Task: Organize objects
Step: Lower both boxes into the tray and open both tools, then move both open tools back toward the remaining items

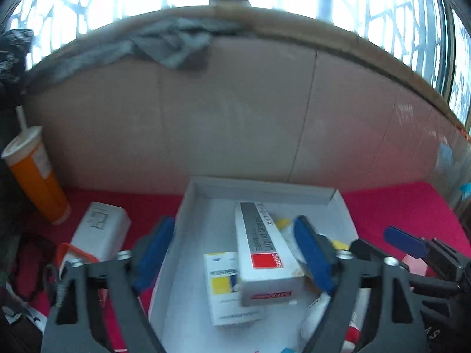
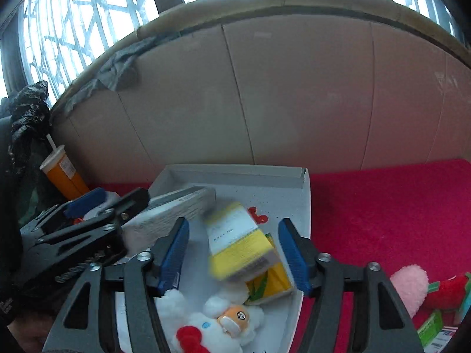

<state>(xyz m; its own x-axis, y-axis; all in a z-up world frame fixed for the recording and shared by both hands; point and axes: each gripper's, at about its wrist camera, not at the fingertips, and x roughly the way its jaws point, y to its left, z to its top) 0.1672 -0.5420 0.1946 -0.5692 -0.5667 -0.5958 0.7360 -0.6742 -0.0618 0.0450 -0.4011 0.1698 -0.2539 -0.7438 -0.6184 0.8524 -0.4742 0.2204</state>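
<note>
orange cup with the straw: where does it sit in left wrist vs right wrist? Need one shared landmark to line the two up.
Left wrist: orange cup at the far left edge, mid-height, on the red cloth, left of the white tray.
Right wrist: orange cup at left, mid-height, behind the left gripper and left of the white tray.
Shared landmark: the white tray's far wall, against the cardboard backdrop.
</note>
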